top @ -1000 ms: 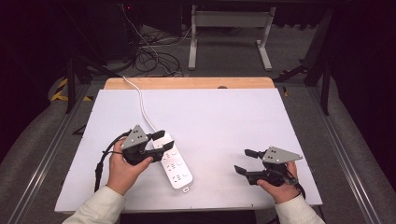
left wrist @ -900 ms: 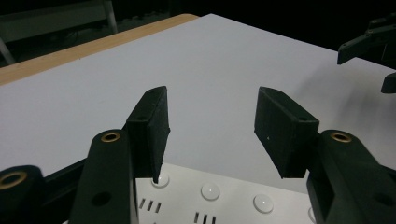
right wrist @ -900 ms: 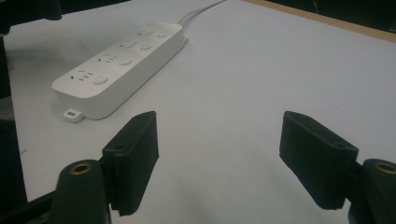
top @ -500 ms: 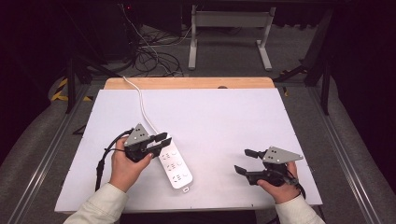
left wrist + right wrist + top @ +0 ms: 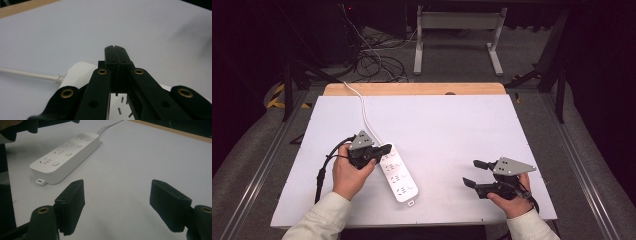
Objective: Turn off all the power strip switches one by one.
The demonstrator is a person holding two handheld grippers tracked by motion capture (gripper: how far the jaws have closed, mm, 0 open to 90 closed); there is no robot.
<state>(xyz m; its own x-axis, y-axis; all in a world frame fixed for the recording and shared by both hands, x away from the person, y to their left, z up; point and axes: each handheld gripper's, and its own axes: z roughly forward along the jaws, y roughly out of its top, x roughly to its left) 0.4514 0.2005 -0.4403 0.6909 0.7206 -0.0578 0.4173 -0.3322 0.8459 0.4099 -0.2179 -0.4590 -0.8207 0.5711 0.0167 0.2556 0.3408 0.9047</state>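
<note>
White plastic power strip (image 5: 396, 173) lies near the table's (image 5: 452, 125) front-left edge; left gripper (image 5: 383, 149), jaws just closed empty, hovers above its corded end; right gripper (image 5: 474, 173) gapes wide.

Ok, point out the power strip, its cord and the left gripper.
power strip (image 5: 398, 176): high view, middle of its socket face.
cord (image 5: 362, 107): high view, mid-run across the table.
left gripper (image 5: 116, 51): left gripper view, between its shut fingertips.

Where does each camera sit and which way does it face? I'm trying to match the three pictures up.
High view: above the person's side, looking forward and down on the table; both forearms, left gripper, right gripper.
Left gripper view: rides that gripper, looking along its shut fingers over the power strip.
Right gripper view: looks between its open fingers across the table.
All three share the power strip.
</note>
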